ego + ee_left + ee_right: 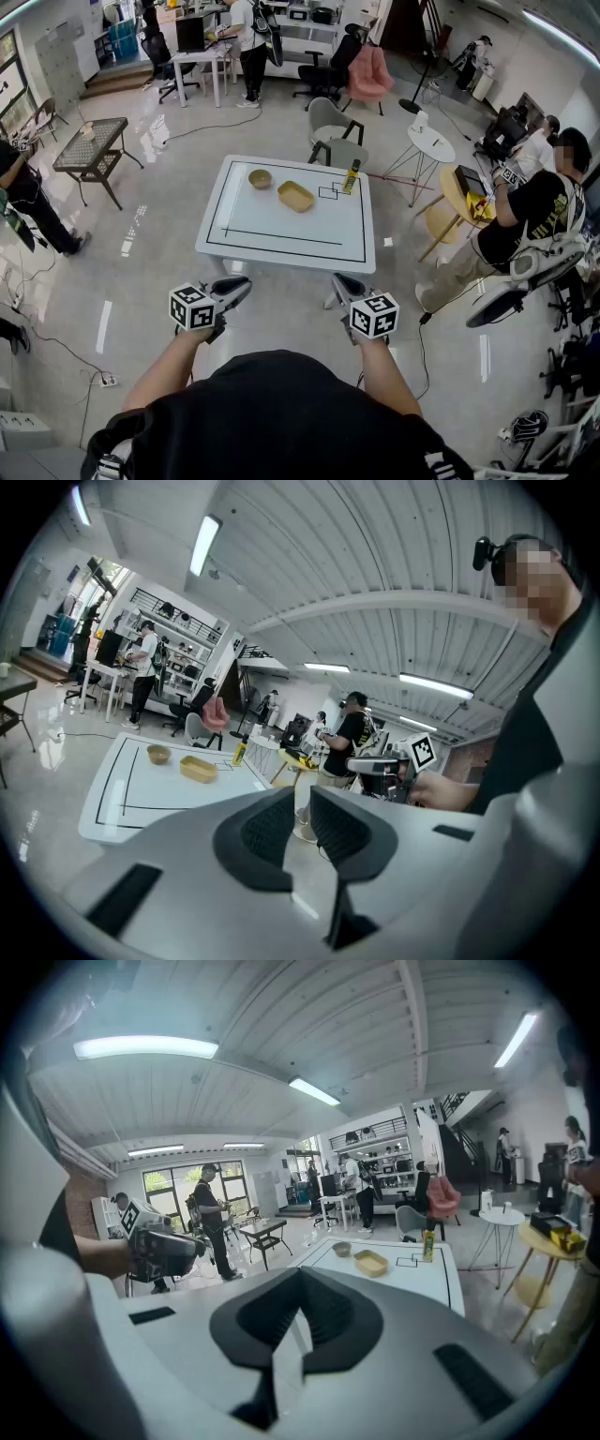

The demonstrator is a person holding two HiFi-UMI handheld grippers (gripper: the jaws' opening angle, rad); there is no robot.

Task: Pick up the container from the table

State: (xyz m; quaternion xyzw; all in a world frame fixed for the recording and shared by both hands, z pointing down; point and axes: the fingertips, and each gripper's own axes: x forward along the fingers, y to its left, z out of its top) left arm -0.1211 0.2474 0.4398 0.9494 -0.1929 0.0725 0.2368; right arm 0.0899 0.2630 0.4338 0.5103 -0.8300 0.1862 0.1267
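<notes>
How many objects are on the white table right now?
3: a small bowl toward the far left, a yellow container beside it near centre, and a yellow bottle at the far right. None look hidden.

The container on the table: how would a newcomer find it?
Find the white table in the middle of the room. On its far half, the container lies between a round brown bowl and an upright yellow bottle. It alone is a shallow yellow rectangle.

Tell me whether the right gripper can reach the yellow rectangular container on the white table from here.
Probably not yet. The right gripper is shut and hangs short of the white table, while the yellow rectangular container lies toward its far side. Nothing stands between them; stepping closer should do.
</notes>
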